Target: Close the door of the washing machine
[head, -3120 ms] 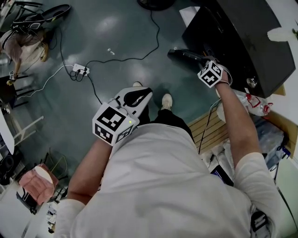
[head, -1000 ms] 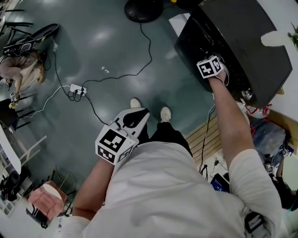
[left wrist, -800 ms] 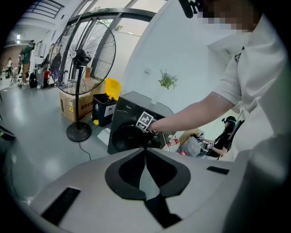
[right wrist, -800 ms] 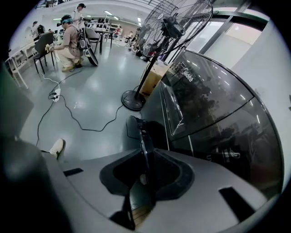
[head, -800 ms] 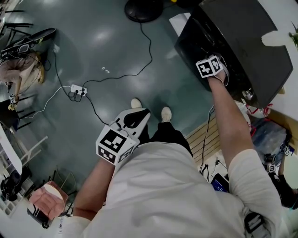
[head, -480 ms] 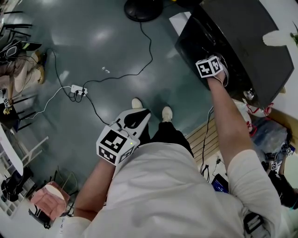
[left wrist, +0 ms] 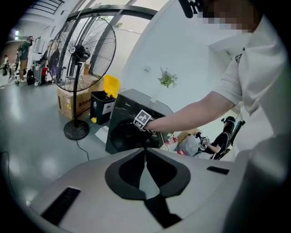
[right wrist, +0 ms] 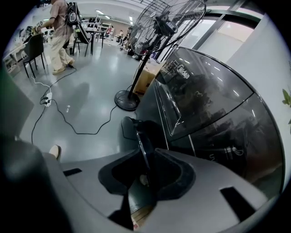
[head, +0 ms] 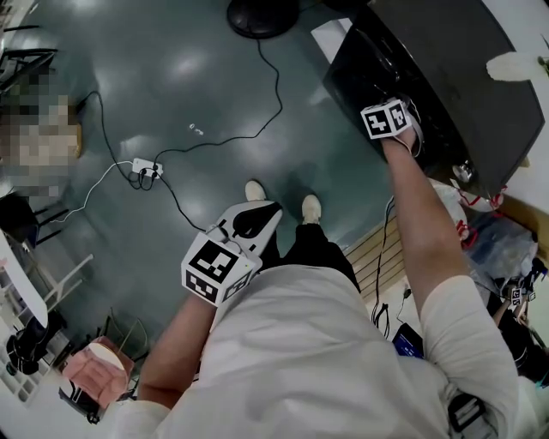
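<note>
A black washing machine (head: 463, 77) stands at the upper right of the head view. Its round door (right wrist: 142, 141) lies close against the dark front (left wrist: 125, 136). My right gripper (right wrist: 148, 154) reaches down onto the door's rim, and its marker cube (head: 386, 118) shows at the machine's front. The thin rim runs between the jaws, which are opening, and a gap shows on the left side. My left gripper (head: 257, 214) hangs by the person's legs with its tips (left wrist: 145, 149) together and nothing in them.
A black cable and a white power strip (head: 147, 167) lie on the grey floor. A standing fan (right wrist: 163, 27) is just beyond the machine, its base (head: 257, 13) at the top. A wooden pallet (head: 386, 240) and bags (head: 480, 231) crowd the right. A person (right wrist: 59, 32) walks far off.
Three seconds ago the door stuck out from the machine with the right gripper on it; now it lies against the front. Over the last second both hands stay put.
</note>
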